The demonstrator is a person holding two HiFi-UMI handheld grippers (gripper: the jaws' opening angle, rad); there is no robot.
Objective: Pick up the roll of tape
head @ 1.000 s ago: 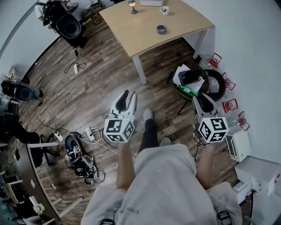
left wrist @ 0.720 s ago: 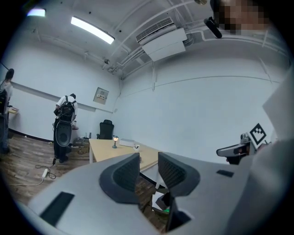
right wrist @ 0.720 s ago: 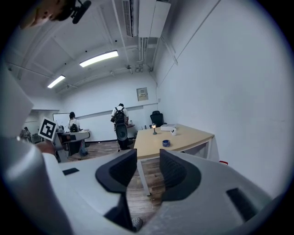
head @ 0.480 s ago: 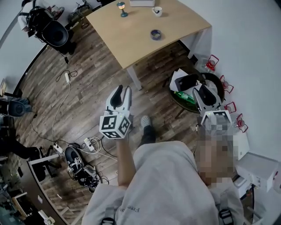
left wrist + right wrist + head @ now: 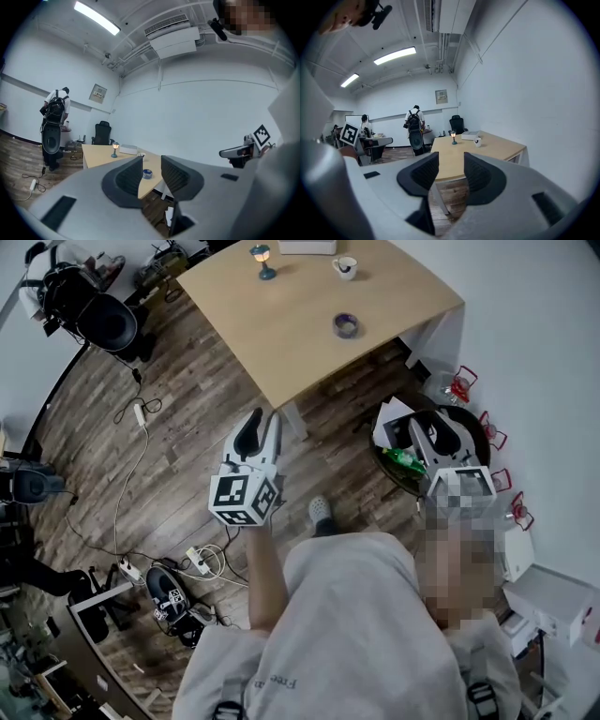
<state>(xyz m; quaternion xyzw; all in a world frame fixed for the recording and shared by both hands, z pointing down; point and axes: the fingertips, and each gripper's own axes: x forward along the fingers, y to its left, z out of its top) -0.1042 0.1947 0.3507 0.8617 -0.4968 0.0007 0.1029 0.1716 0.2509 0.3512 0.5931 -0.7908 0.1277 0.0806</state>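
Observation:
The roll of tape (image 5: 346, 325), bluish and small, lies flat near the right edge of the light wooden table (image 5: 281, 343). My left gripper (image 5: 261, 423) hangs over the floor just short of the table's near corner, open and empty. In the left gripper view the tape (image 5: 147, 174) shows far off through the gap of the left gripper (image 5: 151, 161). My right gripper (image 5: 433, 425) is held over a black bin at the right, open with nothing between its fingers. The right gripper view shows my right gripper (image 5: 451, 159) facing the table (image 5: 497, 147); no tape shows there.
On the table stand a small lamp (image 5: 261, 256), a white cup (image 5: 345, 266) and a white box (image 5: 305, 245). A black bin (image 5: 469, 432) with a green bottle (image 5: 405, 460) sits by the right wall. Cables (image 5: 141, 413) and an office chair (image 5: 103, 320) lie left. A person with a backpack (image 5: 415, 126) stands far off.
Both grippers have travelled forward toward the table, which now sits closer and lower in the head view. The left gripper has reached the table's near corner; the right is over the bin.

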